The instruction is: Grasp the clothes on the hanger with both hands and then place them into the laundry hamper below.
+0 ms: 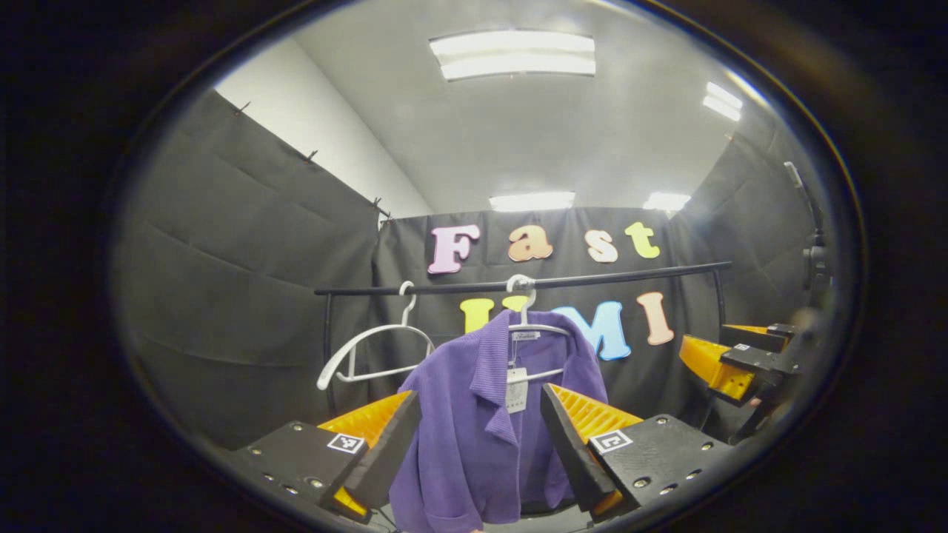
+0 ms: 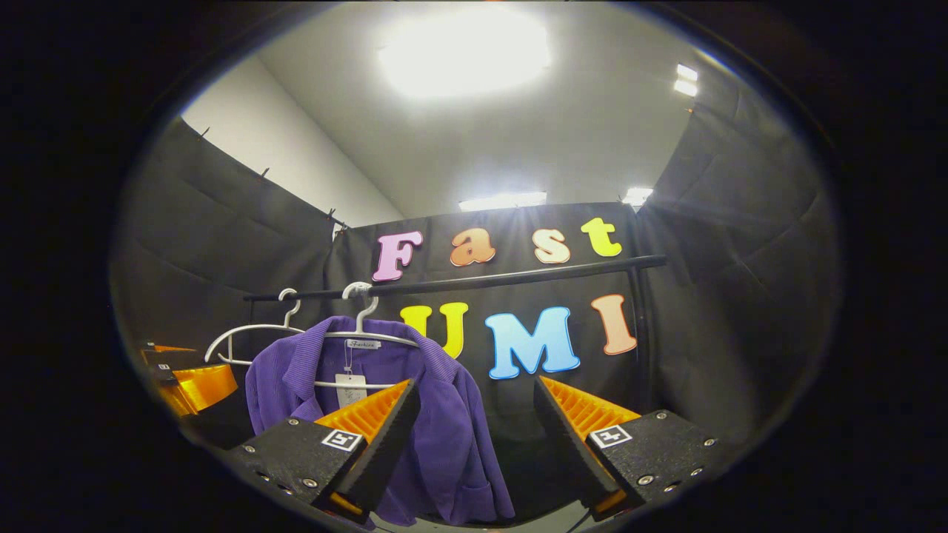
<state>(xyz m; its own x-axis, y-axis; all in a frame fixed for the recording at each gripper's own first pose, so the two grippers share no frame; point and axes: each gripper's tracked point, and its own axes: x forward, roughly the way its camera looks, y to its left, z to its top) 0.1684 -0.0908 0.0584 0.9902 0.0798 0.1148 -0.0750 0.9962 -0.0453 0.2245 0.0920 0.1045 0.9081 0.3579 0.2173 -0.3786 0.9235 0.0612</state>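
Approach to the hanging garment. The purple jacket (image 1: 481, 414) hangs from a white hanger (image 1: 527, 326) hooked over the black rail (image 1: 518, 283), so its shoulders are spread and its front falls free below, which leaves loose cloth on both sides for me to take. A second white hanger (image 1: 370, 355) hangs bare on the same rail, just beside the jacket, tilted on its hook. A paper tag (image 1: 516, 390) dangles at the collar.

My left claw (image 1: 481, 429) is held wide open and has hold of nothing; in the left gripper view the jacket's front shows between its two fingers, farther off, so I judge it is lined up for the middle of the garment but not yet touching it. My right claw (image 2: 478, 429) is likewise wide open and empty; in the right gripper view the jacket (image 2: 437, 437) sits toward its left finger, with the booth wall in the gap, so this claw stands off to the garment's right side. That split suits a two-handed grasp, one claw per side.

The left claw's view also catches my right claw (image 1: 729, 363) off at the right edge, well apart from the jacket.

I cannot see the hamper from here; the task puts it below.
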